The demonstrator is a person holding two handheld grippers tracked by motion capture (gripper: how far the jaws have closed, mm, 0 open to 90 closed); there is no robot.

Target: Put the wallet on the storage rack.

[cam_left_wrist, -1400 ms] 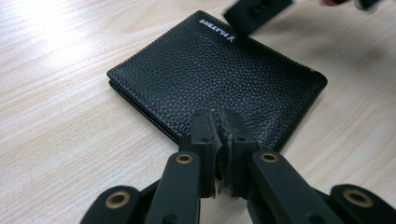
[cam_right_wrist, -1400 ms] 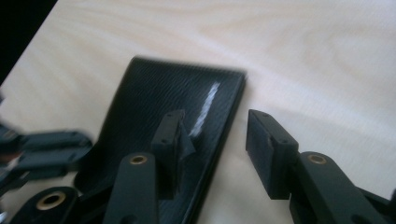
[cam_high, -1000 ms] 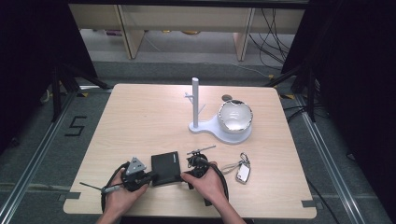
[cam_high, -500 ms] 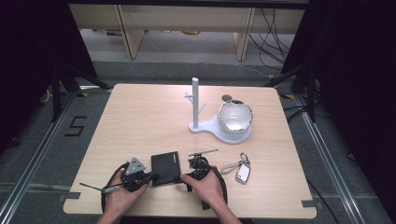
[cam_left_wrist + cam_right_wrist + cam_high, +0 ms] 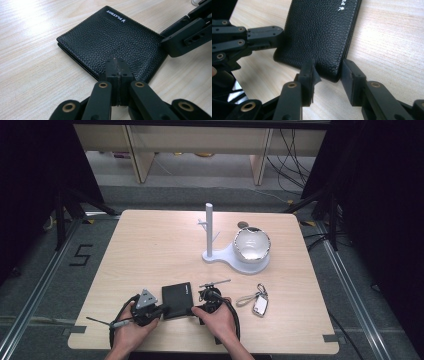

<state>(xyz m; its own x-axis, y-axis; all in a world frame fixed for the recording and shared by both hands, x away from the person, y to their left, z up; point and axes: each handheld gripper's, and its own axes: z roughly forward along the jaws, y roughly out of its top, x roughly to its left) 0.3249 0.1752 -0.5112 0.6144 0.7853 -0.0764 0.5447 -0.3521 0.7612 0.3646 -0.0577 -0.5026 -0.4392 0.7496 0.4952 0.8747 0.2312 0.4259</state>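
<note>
Black grained-leather wallet (image 5: 178, 300) flat on the worktop (image 5: 150, 250), between both claws.
Light, floppy, grippy; best pinched at an edge. Left claw (image 5: 117, 65) is together, resting on its corner; right claw (image 5: 327, 71), jaws just closing, straddles a corner, not yet pressing.

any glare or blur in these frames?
High view: sharp table, dark surround, bright sheen on the bowl. Left gripper view: glare washes out the tabletop upper left; wallet grain crisp. Right gripper view: near jaws slightly soft.
</note>
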